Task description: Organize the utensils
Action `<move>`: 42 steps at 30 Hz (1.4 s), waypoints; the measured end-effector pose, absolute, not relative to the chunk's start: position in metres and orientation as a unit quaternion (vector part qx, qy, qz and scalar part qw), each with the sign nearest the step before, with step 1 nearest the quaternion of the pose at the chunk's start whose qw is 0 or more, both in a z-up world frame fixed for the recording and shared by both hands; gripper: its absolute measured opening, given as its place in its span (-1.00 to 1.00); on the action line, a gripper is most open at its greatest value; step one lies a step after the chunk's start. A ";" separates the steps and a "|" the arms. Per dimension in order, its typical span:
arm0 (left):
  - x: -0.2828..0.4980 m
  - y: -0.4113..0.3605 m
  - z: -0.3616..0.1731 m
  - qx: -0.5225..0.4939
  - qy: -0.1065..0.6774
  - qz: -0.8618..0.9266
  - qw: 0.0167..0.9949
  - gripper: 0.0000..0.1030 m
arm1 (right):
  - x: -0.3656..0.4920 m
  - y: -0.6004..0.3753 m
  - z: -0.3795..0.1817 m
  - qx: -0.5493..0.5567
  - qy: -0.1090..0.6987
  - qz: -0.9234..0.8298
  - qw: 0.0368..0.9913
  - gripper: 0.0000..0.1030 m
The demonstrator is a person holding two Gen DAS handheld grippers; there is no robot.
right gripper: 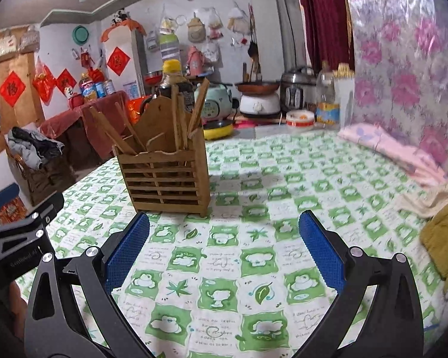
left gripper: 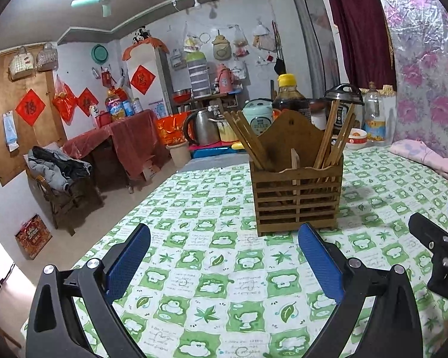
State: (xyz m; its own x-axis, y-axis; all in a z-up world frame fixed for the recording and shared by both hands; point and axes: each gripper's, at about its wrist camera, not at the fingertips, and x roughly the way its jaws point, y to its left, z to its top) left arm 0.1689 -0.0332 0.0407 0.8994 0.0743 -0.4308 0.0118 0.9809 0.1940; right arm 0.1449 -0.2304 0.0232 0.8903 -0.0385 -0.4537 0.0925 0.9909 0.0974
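Observation:
A slatted wooden utensil holder stands upright on the green-and-white checked tablecloth. Several wooden chopsticks lean in its left compartment and several more in its right one. My left gripper is open and empty, just short of the holder and a little to its left. My right gripper is open and empty, with the holder ahead to its left. The right gripper also shows at the right edge of the left wrist view. The left gripper shows at the left edge of the right wrist view.
Behind the table stand a soy sauce bottle, a kettle, rice cookers and a pan on a cooker. A pink folded cloth and a yellow-green fabric lie at the table's right side. The table's left edge drops to the floor.

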 end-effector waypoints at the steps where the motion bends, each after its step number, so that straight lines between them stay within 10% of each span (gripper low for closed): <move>1: 0.168 -0.034 0.041 0.097 0.221 0.016 0.970 0.89 | 0.143 -0.226 0.025 0.045 0.222 -0.037 0.973 0.88; 42: 0.193 -0.036 0.061 0.068 0.206 0.008 0.976 0.89 | 0.158 -0.219 0.053 0.033 0.162 -0.054 0.985 0.88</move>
